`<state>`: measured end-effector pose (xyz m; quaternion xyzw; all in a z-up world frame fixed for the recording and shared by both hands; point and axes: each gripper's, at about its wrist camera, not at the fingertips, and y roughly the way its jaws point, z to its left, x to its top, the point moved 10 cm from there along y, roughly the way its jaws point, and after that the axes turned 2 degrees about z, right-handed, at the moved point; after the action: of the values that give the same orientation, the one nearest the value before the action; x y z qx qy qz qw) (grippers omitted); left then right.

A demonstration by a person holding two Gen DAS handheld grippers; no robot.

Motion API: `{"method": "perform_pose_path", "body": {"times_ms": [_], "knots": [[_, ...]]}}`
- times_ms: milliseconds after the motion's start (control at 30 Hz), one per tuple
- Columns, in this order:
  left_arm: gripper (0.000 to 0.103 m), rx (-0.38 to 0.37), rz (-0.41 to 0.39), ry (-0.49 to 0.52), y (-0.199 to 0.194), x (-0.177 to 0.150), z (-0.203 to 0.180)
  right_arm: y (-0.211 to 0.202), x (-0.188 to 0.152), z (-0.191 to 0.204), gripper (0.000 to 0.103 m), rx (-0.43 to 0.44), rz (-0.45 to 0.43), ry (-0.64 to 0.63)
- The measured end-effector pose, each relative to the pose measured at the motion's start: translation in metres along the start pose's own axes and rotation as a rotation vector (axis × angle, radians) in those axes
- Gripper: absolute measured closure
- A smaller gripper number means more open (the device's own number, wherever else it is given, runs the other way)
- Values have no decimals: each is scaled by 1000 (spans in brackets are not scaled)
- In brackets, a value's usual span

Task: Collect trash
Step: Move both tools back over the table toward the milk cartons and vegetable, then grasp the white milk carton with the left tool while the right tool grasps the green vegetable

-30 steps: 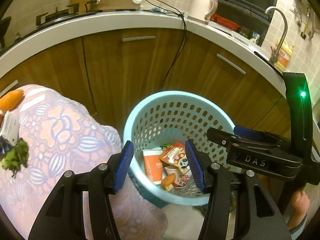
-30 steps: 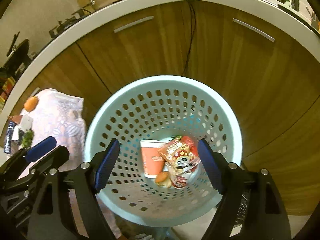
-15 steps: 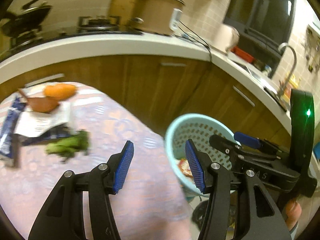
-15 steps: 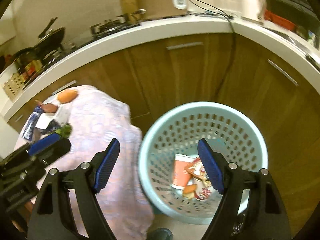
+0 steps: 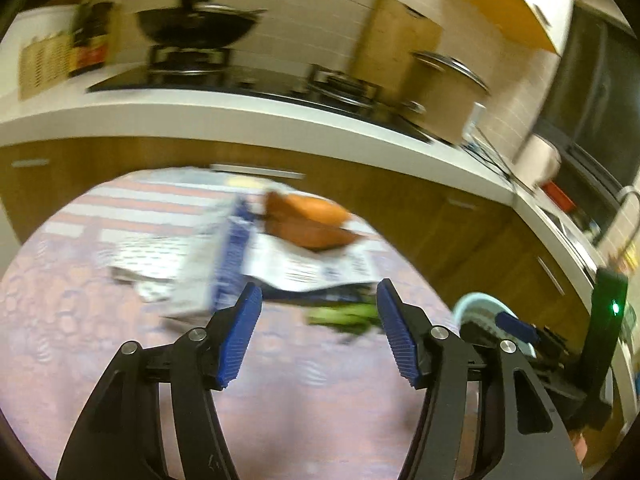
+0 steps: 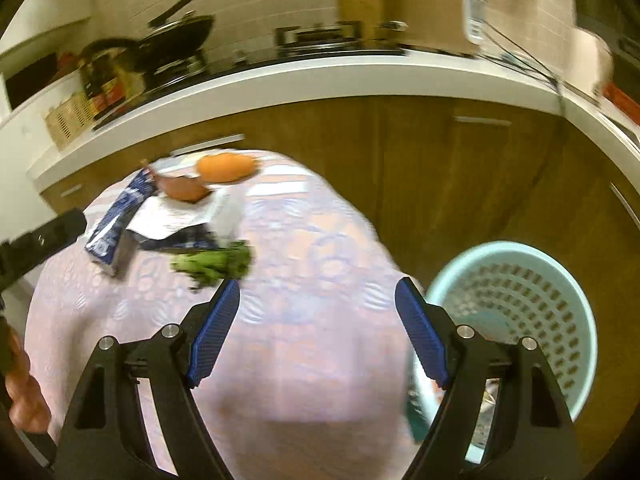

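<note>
Both views are blurred. A round table with a pink patterned cloth (image 6: pixel 312 320) (image 5: pixel 80 340) holds green vegetable scraps (image 6: pixel 212 262) (image 5: pixel 344 314), a blue and white carton (image 6: pixel 120 220) (image 5: pixel 224 264), white paper wrappers (image 5: pixel 304 268) (image 6: pixel 176 220), a brown peel (image 6: pixel 182 190) (image 5: pixel 316 236) and an orange fruit (image 6: pixel 226 167) (image 5: pixel 316 206). A light blue perforated basket (image 6: pixel 516 300) (image 5: pixel 476 312) stands on the floor right of the table. My left gripper (image 5: pixel 318 330) is open and empty above the cloth, just short of the scraps. My right gripper (image 6: pixel 316 328) is open and empty over the table's right part.
A white counter (image 6: pixel 360 76) on brown cabinets curves behind the table. It carries a wok (image 5: pixel 196 28), a hob, a beige pot (image 6: pixel 432 4) and cables. The left gripper's body (image 6: pixel 36 244) and a hand show at the left edge of the right wrist view.
Both grippers have swung left and up, away from the basket and over the table. The table trash now sits ahead of the left gripper. Both stay open and empty.
</note>
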<state>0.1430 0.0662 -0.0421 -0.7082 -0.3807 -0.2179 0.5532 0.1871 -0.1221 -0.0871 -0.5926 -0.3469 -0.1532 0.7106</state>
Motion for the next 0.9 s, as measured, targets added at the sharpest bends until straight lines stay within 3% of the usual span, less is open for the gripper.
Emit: {"method": "perform_pose_path", "body": {"times_ms": [233, 467, 667, 900], "knots": [[40, 44, 40, -58, 12, 8, 54, 29, 6, 54, 27, 36, -32, -91], [40, 62, 90, -83, 45, 6, 81, 53, -2, 67, 27, 48, -21, -103], [32, 5, 110, -110, 66, 1, 86, 55, 0, 63, 27, 57, -23, -77], [31, -35, 154, -128, 85, -9, 83, 57, 0, 65, 27, 51, -22, -93]]}}
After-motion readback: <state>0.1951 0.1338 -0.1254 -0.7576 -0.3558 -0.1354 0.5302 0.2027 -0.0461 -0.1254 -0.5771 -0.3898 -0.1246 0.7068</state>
